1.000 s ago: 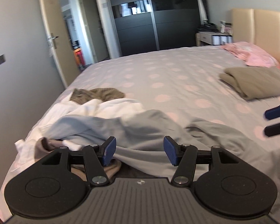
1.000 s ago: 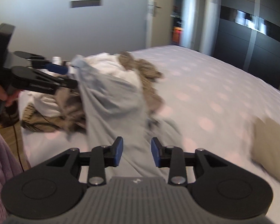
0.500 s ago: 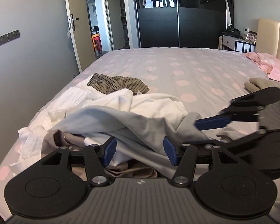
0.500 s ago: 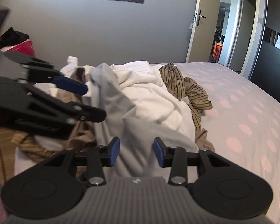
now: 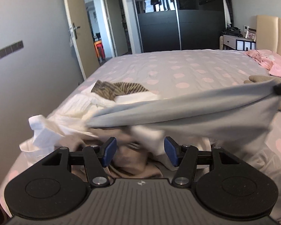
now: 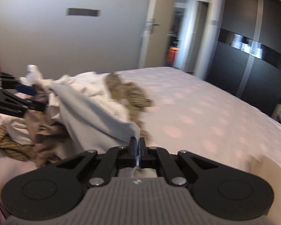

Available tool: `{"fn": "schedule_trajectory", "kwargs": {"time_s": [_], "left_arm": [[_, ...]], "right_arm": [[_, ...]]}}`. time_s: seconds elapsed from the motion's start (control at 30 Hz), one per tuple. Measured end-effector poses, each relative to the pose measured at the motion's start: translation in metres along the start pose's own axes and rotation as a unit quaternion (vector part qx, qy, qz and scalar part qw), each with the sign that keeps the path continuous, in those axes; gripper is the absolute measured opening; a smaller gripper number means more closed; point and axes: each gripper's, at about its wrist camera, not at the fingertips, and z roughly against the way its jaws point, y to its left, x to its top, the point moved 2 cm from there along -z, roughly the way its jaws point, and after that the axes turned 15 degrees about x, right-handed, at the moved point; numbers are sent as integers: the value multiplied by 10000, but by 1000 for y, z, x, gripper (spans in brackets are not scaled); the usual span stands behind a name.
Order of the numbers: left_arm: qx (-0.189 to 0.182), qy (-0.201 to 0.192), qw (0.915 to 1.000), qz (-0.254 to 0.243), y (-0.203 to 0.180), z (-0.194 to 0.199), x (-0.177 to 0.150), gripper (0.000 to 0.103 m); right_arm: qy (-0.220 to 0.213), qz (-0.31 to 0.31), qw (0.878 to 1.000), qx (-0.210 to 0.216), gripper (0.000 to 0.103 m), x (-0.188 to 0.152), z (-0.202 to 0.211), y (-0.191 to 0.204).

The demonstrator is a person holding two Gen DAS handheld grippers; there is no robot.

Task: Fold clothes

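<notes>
An edge of the grey garment point(image 6: 95, 120) is pinched between the closed pads of the right gripper point(image 6: 137, 146), stretched taut from the laundry pile point(image 5: 69, 116). Over that pile the left gripper point(image 5: 139, 152) is held agape, nothing clamped.

Left claw point(image 5: 138, 154), right claw point(image 6: 137, 146): black bodies, blue pads, silver screws

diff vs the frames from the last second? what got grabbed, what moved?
The right tongs went from open to shut on the light grey garment, which now stretches taut from the clothes pile toward the right in the left wrist view. The left tongs stay open over the pile, gripping nothing. The striped garment and bed are unchanged.
</notes>
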Motion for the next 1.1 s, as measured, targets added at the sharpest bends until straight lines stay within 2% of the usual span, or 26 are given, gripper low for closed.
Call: {"fn": "schedule_trajectory", "kwargs": {"time_s": [0.13, 0.2, 0.3, 0.37, 0.47, 0.57, 0.67, 0.7, 0.73, 0.83, 0.9, 1.0, 1.1], "left_arm": [[6, -252, 9992, -321, -16, 11, -4, 62], [-43, -337, 9979, -555, -27, 13, -7, 62], [-152, -372, 9957, -838, -44, 15, -13, 63], [-335, -403, 9938, -984, -55, 16, -16, 67], [-573, -476, 9907, -1138, -74, 14, -17, 75], [-850, -313, 9884, -1222, -94, 3, -13, 75], [-864, -53, 9912, -1003, -112, -21, -8, 76], [-842, 33, 9925, -886, -118, -30, -5, 77], [-843, 138, 9936, -743, -123, -40, -4, 78], [-931, 534, 9939, -264, -137, -73, -6, 78], [-793, 735, 9941, -35, -146, -93, -9, 79], [-785, 800, 9937, -57, -161, -117, -10, 77], [-679, 929, 9933, -128, -171, -133, -8, 62]], "right_arm": [[-48, -241, 9972, -703, 2, -22, 62, -33], [-35, -430, 9932, -1079, 2, -34, 91, -51], [72, -704, 9814, -1786, 2, -58, 127, -83], [199, -907, 9703, -2233, 2, -78, 148, -105], [457, -1357, 9546, -2613, 2, -110, 169, -135], [722, -1652, 9531, -2430, 3, -131, 169, -144], [772, -1663, 9593, -2146, 15, -137, 157, -138], [777, -1556, 9622, -2095, 35, -135, 152, -134], [748, -1438, 9661, -2010, 50, -132, 146, -130], [661, -1127, 9771, -1680, 52, -125, 128, -114], [640, -984, 9819, -1490, 52, -123, 116, -109], [718, -978, 9843, -1283, 53, -126, 102, -109], [769, -1017, 9846, -1194, 54, -130, 89, -113]]}}
